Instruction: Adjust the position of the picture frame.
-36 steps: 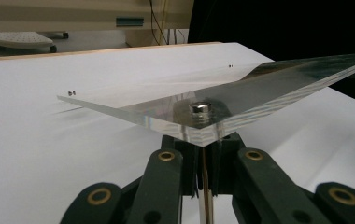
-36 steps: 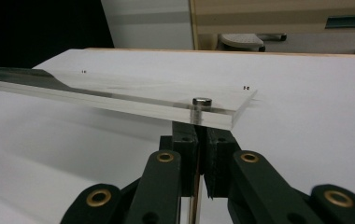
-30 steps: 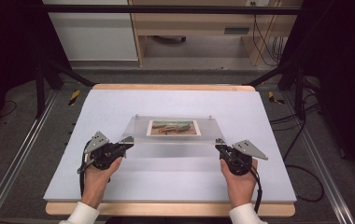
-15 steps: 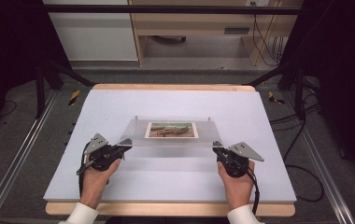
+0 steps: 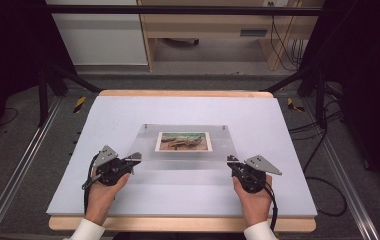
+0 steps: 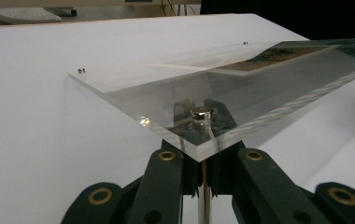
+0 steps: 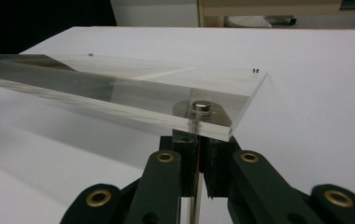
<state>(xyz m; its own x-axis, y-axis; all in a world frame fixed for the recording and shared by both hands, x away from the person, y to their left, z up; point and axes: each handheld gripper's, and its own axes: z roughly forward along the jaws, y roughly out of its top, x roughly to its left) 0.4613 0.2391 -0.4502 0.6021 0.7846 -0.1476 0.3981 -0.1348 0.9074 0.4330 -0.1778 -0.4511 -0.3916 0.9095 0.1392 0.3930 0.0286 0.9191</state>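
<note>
Both hands had drawn slightly back toward the near edge of the desk (image 5: 128,200) since a second before, and the clear acrylic plate (image 5: 188,161) had come with them, its photo print (image 5: 184,141) now a little nearer. Nearest, the left tool (image 5: 134,159) was clamped tight on the plate's near left corner, its jaws pressed together on a small metal post (image 6: 202,113) set through that corner. The right tool (image 5: 232,161) gripped the near right corner the same way, jaws closed on a matching post (image 7: 201,107). Between them the plate tilted, its near edge lifted off the white surface. Farther off, its far corners lay on or close to the desk.
</note>
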